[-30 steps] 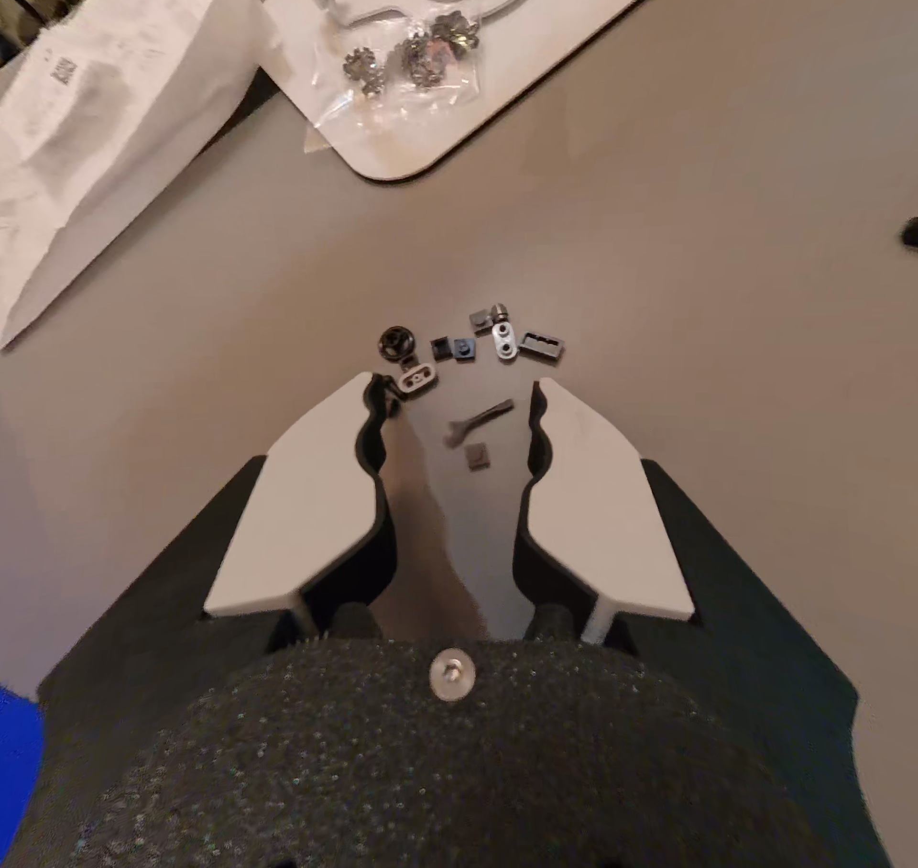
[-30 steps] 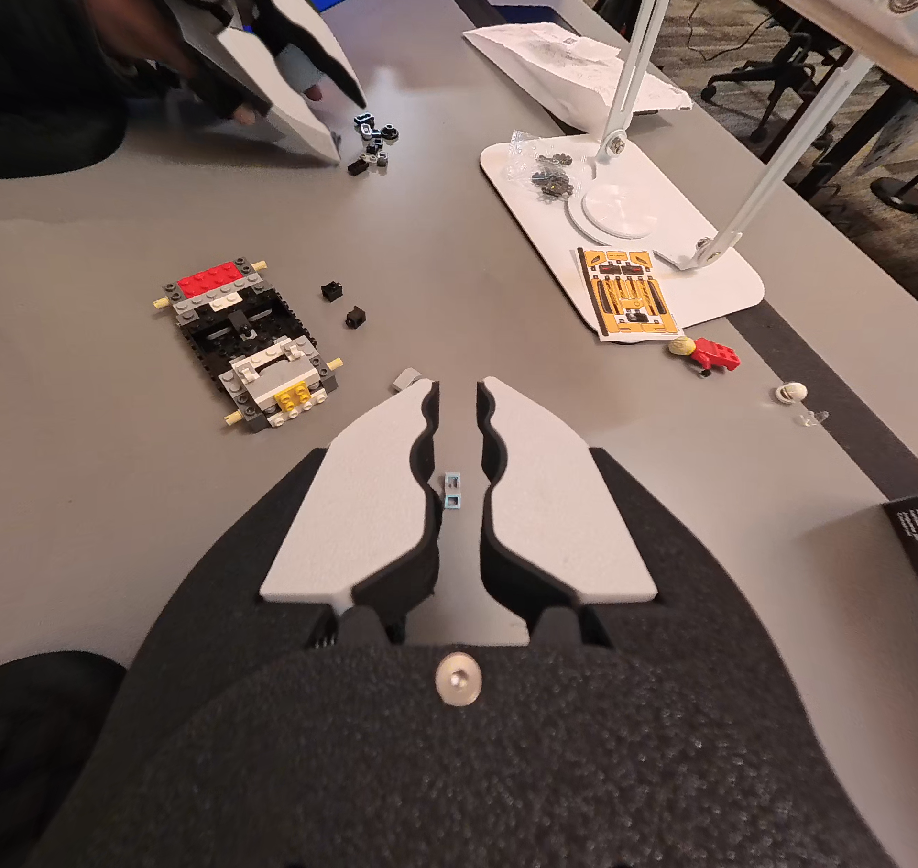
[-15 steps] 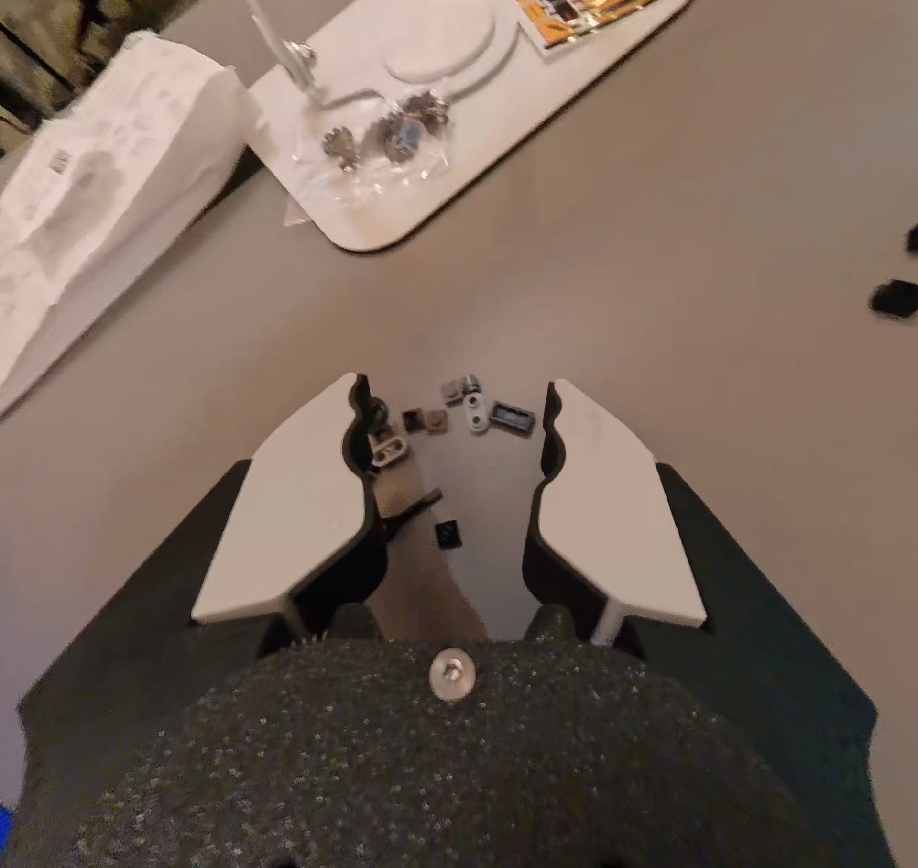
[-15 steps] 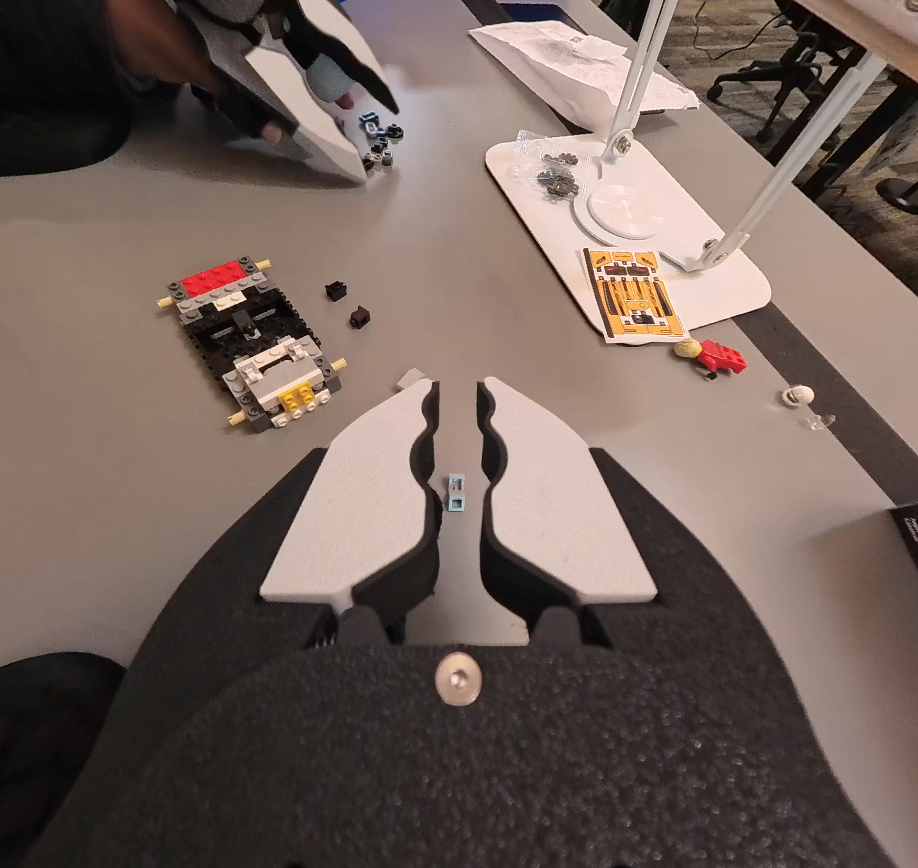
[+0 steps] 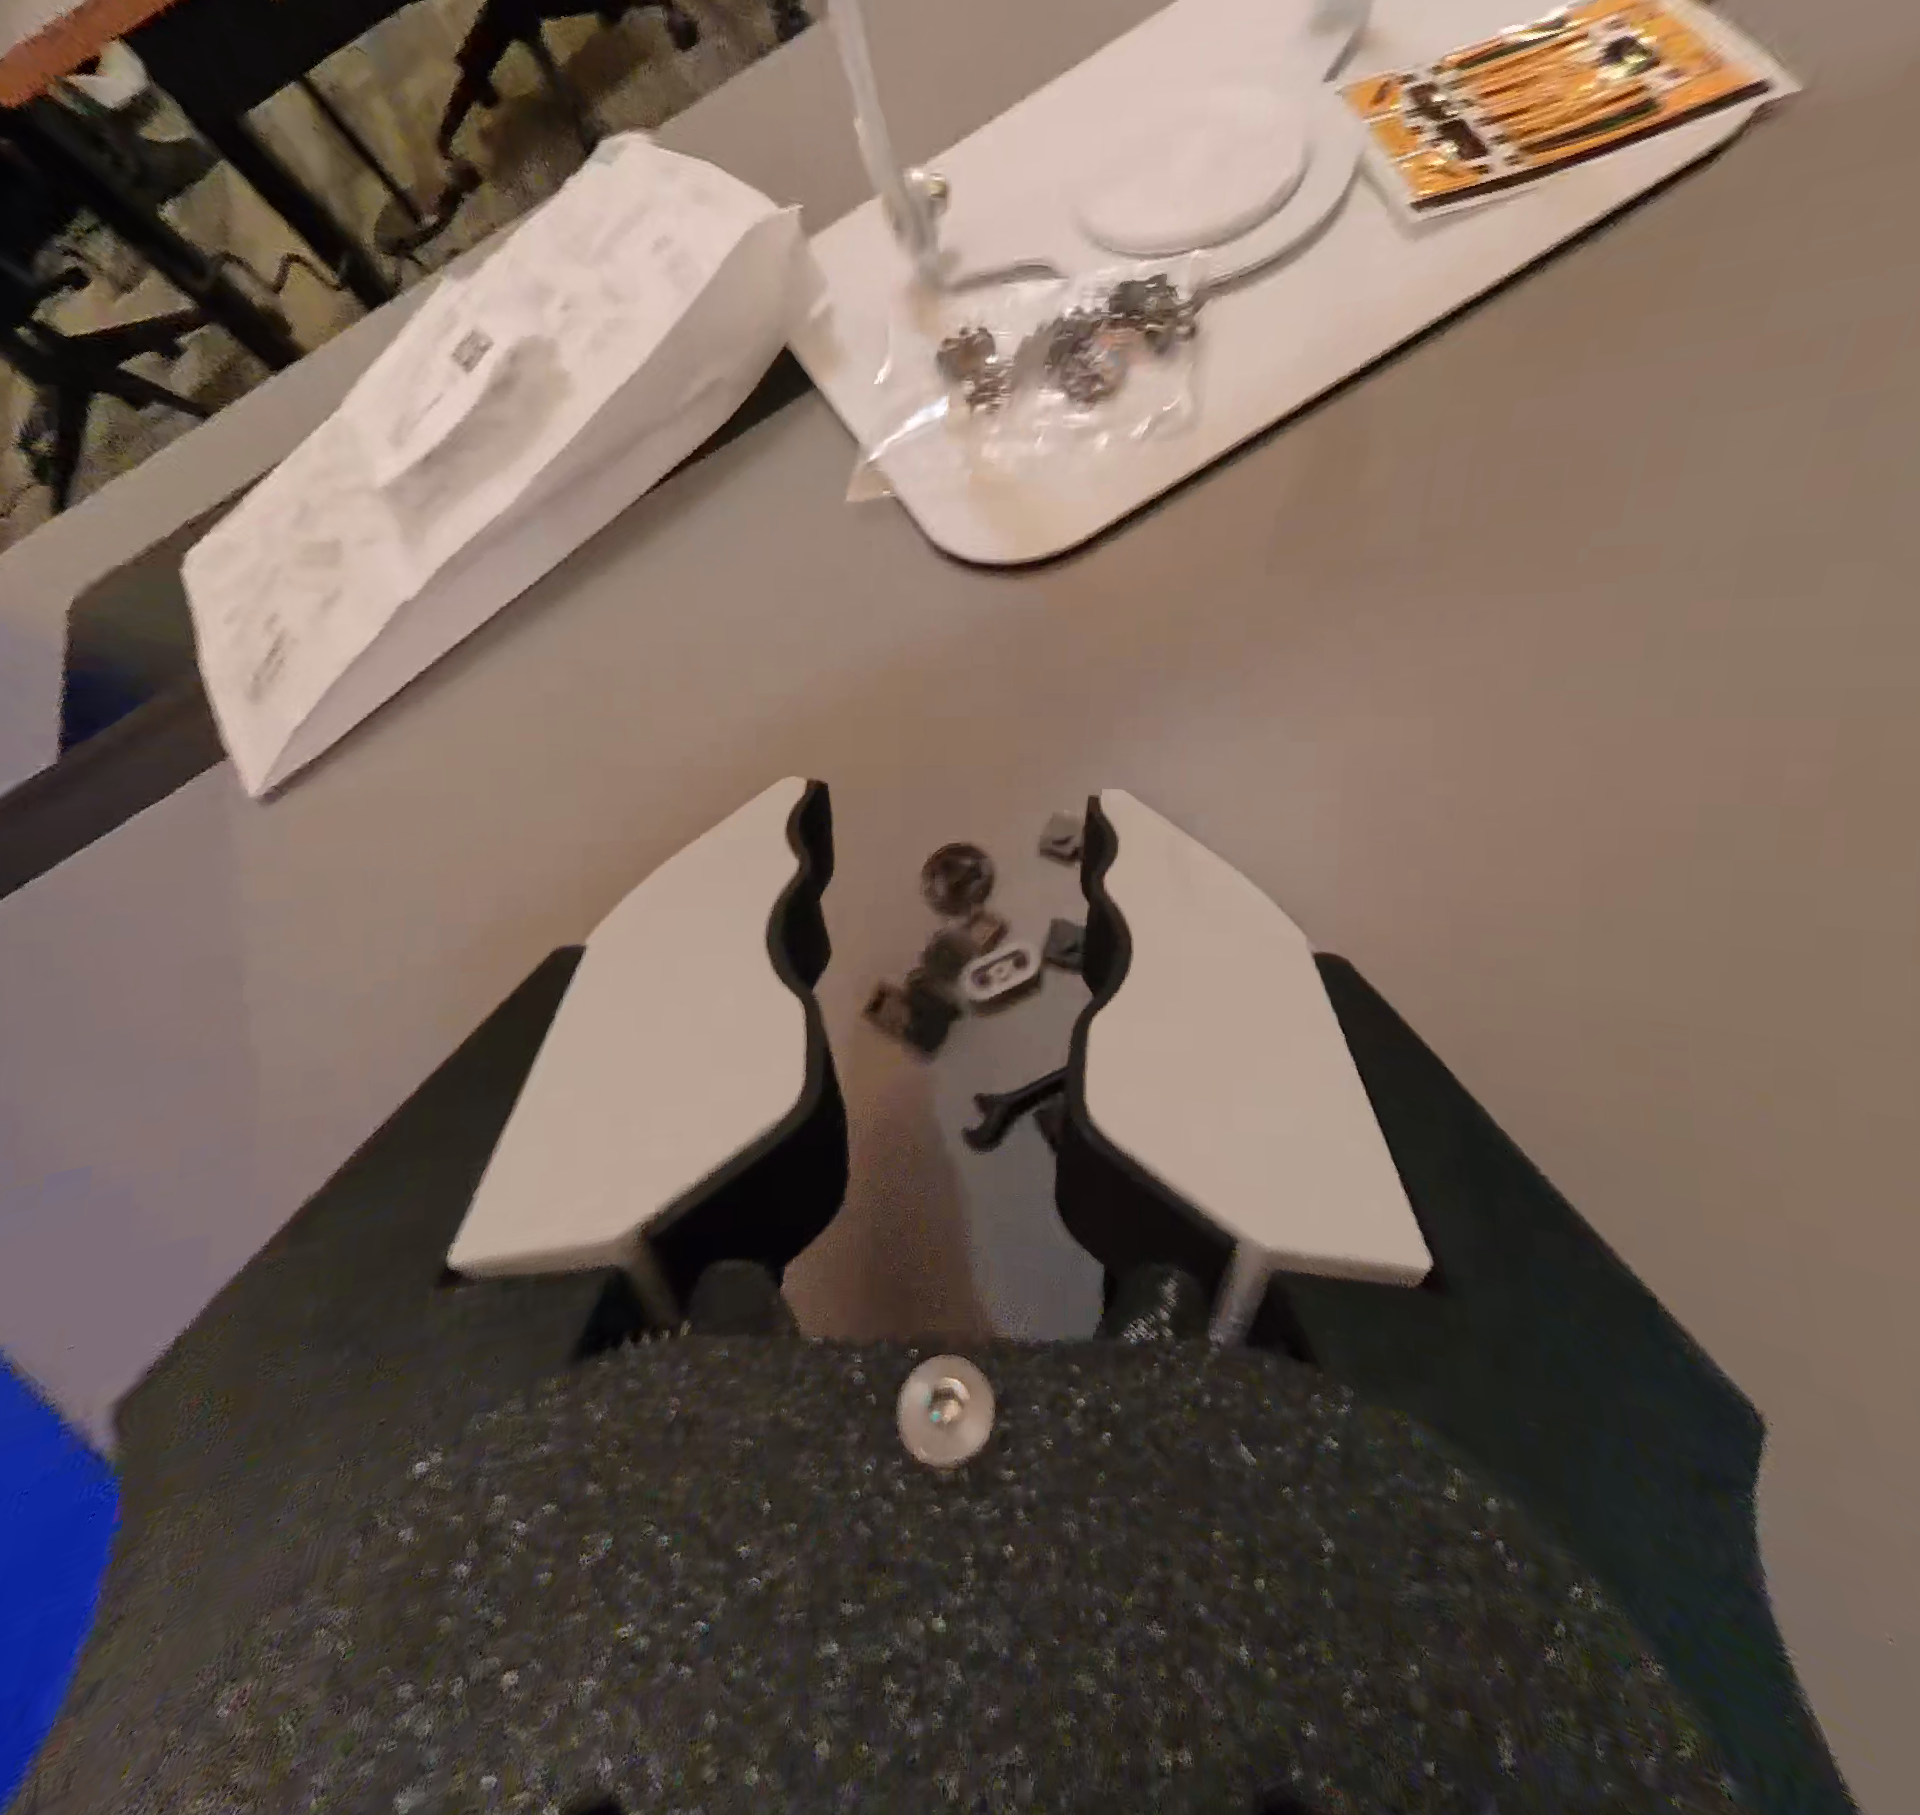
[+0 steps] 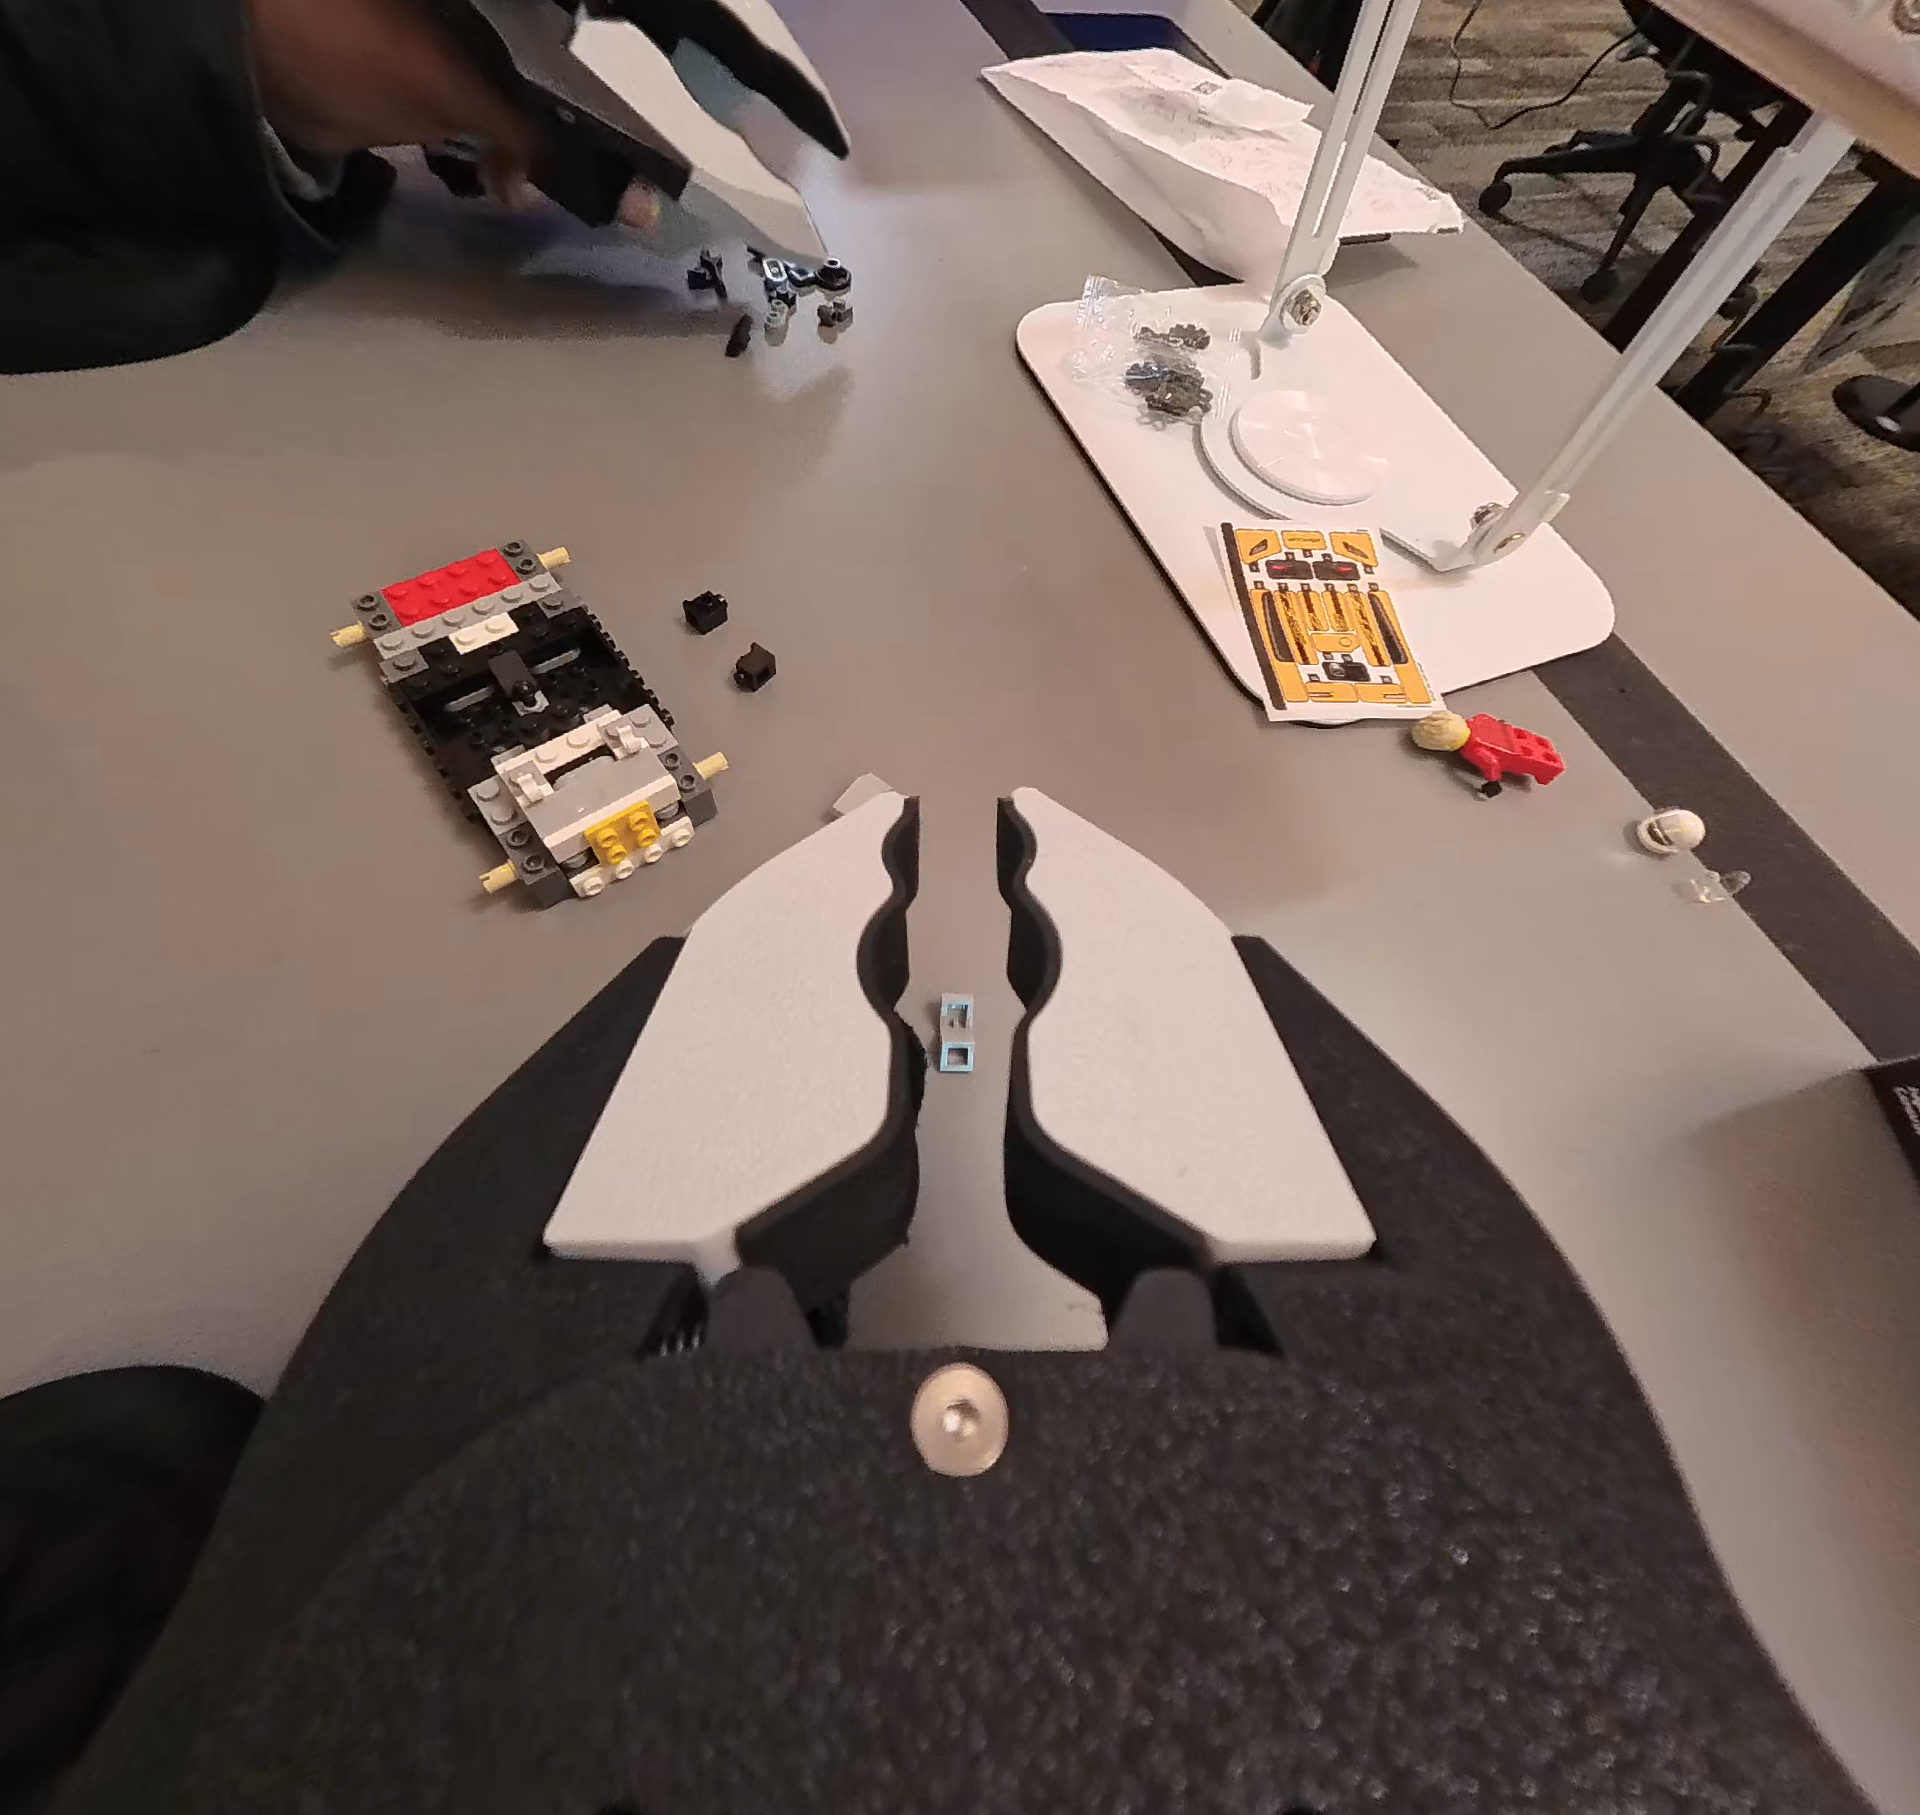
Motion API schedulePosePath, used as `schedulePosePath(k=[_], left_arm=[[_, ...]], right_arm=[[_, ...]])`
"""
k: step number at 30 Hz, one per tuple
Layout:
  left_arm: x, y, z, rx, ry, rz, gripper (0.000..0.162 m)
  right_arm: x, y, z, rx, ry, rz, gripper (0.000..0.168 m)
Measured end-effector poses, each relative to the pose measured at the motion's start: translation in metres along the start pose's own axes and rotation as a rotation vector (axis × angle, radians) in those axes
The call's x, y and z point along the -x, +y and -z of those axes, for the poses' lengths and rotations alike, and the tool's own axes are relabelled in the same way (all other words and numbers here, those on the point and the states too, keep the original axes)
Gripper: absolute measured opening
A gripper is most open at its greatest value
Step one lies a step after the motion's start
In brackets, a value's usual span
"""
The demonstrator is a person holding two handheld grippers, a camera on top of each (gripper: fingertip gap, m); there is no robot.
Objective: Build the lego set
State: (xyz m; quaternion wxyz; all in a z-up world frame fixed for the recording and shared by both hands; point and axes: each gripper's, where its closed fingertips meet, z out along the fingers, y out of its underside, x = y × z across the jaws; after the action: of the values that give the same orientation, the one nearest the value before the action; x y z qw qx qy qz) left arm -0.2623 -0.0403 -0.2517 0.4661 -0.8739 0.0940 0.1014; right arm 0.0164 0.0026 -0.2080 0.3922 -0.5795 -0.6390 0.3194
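Left wrist view puts the cluster of small dark pieces [image 5: 961, 955] on the grey table [image 5: 1455, 726] directly between and just ahead of the left gripper [image 5: 956, 820], its jaws spread and holding nothing — the black wrench-shaped piece [image 5: 1013, 1105] lies nearest, slanting toward the right finger. Compared with a second ago, that gripper's jaws are narrower and closer over the pile, while the right gripper [image 6: 958, 804] is unmoved near the chassis [image 6: 530, 716], slightly parted and empty.
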Motion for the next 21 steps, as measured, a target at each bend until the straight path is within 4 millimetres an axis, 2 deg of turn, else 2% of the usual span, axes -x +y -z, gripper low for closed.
schedulePosePath(k=[4,7,10,12,14,16,19,21], left_arm=[[-0.006,0.003,-0.014,0.057,0.024,-0.034,0.049],[0.003,0.011,-0.020,0.127,-0.020,-0.066,0.039],[0.019,0.018,-0.017,0.157,-0.091,-0.061,0.034],[0.025,0.015,-0.012,0.128,-0.101,-0.025,0.034],[0.015,0.003,-0.004,0.055,-0.038,-0.018,0.041],[-0.005,-0.003,0.005,0.010,0.068,-0.034,0.047],[-0.027,0.009,0.006,0.068,0.178,-0.060,0.058],[-0.028,0.016,0.002,0.096,0.174,-0.104,0.057]], right_arm=[[0.001,0.001,-0.001,0.005,-0.004,0.000,0.013],[0.000,0.001,0.000,0.002,0.000,-0.002,0.013],[-0.002,0.001,0.000,0.000,0.002,-0.007,0.013],[-0.001,0.002,0.000,0.004,0.000,-0.006,0.013],[-0.001,0.003,-0.001,0.006,0.000,-0.004,0.013],[-0.002,0.002,0.000,0.004,0.003,-0.005,0.013],[-0.002,0.003,0.000,0.003,0.004,-0.009,0.013],[-0.002,0.003,0.000,0.008,0.002,-0.006,0.013]])
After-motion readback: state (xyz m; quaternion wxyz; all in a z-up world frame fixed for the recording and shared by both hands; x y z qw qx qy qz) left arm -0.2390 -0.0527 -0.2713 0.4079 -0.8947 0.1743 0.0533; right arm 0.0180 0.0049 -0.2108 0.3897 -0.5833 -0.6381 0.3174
